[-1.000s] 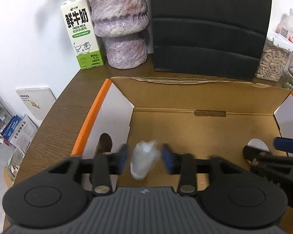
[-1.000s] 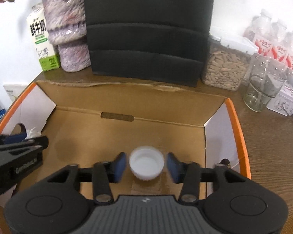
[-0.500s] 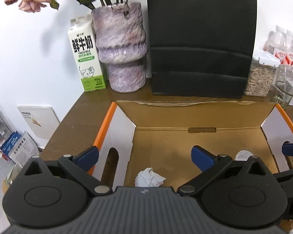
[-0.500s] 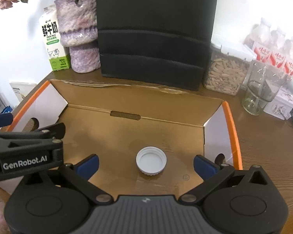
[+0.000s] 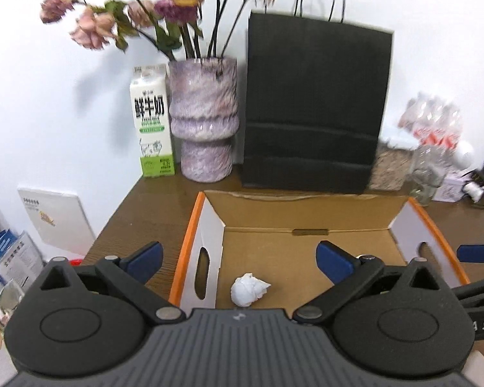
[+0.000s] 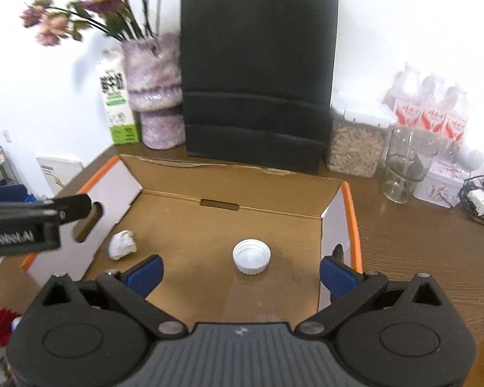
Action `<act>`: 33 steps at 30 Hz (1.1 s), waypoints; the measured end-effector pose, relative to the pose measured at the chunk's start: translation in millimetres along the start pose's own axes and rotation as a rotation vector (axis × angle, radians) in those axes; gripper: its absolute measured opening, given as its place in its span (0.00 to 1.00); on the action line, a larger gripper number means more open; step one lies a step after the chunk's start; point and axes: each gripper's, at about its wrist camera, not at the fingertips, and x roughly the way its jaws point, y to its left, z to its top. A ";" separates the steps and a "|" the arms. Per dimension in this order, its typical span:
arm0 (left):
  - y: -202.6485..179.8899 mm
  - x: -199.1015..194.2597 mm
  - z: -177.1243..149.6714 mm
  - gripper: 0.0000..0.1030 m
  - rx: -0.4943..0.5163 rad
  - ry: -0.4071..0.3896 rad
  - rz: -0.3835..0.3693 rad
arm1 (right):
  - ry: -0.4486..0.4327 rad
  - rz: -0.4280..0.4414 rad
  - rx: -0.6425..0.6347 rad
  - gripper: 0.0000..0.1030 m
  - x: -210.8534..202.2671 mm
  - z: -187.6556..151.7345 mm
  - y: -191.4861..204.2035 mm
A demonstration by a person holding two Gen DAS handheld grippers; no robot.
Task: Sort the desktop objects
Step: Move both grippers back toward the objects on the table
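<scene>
- Cardboard box (image 6: 164, 174): open, shallow, brown inside, white end walls w/ orange rims, sits on desk near its left edge.
- Crumpled paper ball (image 6: 122, 244): white, lying on box floor just beside left wall (near the handle slot).
- Bottle cap (image 6: 251, 256): white, ribbed, open side up, on box floor right of centre, well apart from the paper.
</scene>
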 end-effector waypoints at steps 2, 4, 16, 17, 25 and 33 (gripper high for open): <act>4.2 -16.0 -4.9 1.00 0.009 -0.026 0.004 | -0.018 0.003 -0.013 1.00 -16.2 -8.6 1.5; 10.6 -31.5 -10.5 1.00 -0.001 -0.042 -0.021 | -0.035 0.006 -0.028 1.00 -32.4 -18.7 3.0; 59.3 -96.1 -63.7 1.00 -0.065 -0.052 -0.072 | -0.123 0.054 -0.096 1.00 -114.5 -98.5 8.6; 64.2 -100.2 -69.9 1.00 -0.066 -0.051 -0.070 | -0.125 0.060 -0.094 1.00 -118.5 -106.4 7.4; 90.8 -131.7 -123.6 1.00 -0.026 -0.070 -0.017 | -0.135 0.059 -0.101 1.00 -139.8 -162.4 1.4; 116.3 -146.3 -163.3 1.00 -0.080 -0.057 0.052 | -0.158 0.032 -0.062 1.00 -152.0 -195.0 -10.5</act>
